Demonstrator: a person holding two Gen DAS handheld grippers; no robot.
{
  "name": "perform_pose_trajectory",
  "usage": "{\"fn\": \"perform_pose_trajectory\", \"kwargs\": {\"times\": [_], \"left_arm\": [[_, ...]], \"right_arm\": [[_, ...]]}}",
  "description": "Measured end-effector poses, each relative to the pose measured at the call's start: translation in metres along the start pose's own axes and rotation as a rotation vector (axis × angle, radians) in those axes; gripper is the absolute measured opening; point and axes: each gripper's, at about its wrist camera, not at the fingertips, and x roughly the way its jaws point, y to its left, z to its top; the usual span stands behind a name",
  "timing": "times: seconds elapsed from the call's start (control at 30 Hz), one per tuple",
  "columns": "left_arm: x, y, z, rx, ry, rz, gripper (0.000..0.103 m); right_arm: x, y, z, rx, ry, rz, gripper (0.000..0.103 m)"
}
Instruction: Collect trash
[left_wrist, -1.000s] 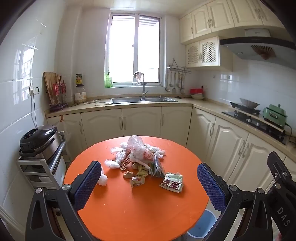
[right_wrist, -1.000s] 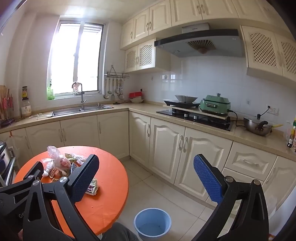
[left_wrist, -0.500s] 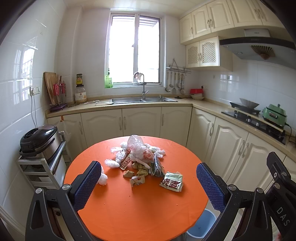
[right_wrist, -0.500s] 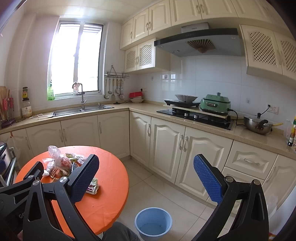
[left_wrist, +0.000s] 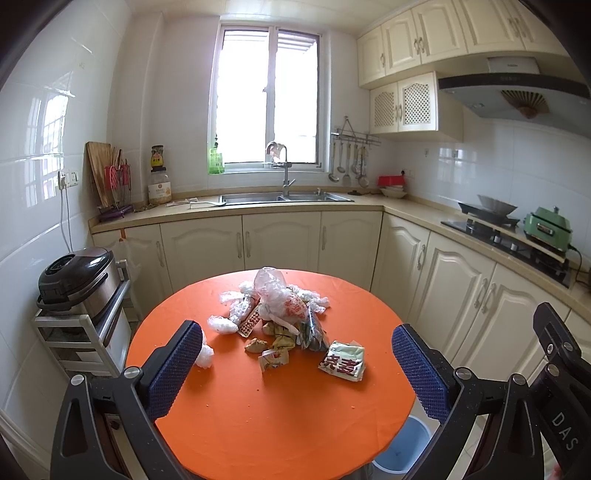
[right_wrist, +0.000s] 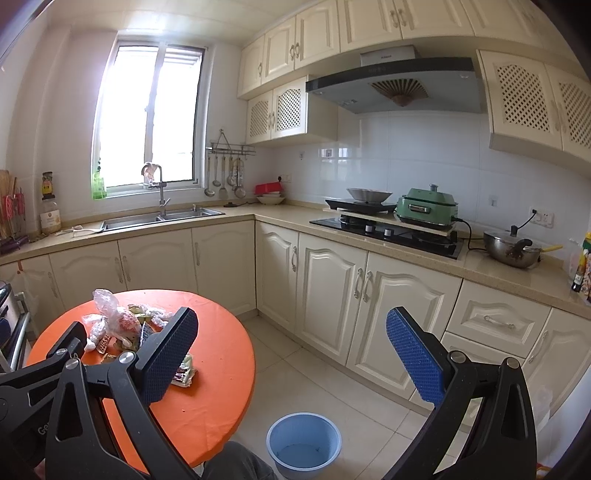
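Fingers (left_wrist: 177, 363) spread above orange table (left_wrist: 280, 417), kitchen.

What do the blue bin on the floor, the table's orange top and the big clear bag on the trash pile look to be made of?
Blue bin: likely moulded plastic, smooth and matte, with an even rolled rim.
Orange table top: apparently a cloth cover, matte, hugging the round edge; weave too fine to confirm.
Clear bag: thin plastic film, crinkled, translucent and glossy, with red print.
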Motion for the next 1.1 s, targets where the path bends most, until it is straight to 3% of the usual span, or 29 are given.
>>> {"fn": "perform_pose_trajectory", "kwargs": {"times": [1.1], "left_arm": [[-0.006, 0.001, -0.003, 0.0, 0.0, 0.001, 0.101]], "right_arm": [[-0.011, -0.007, -0.001, 0.016, 0.002, -0.01, 0.103]]}}
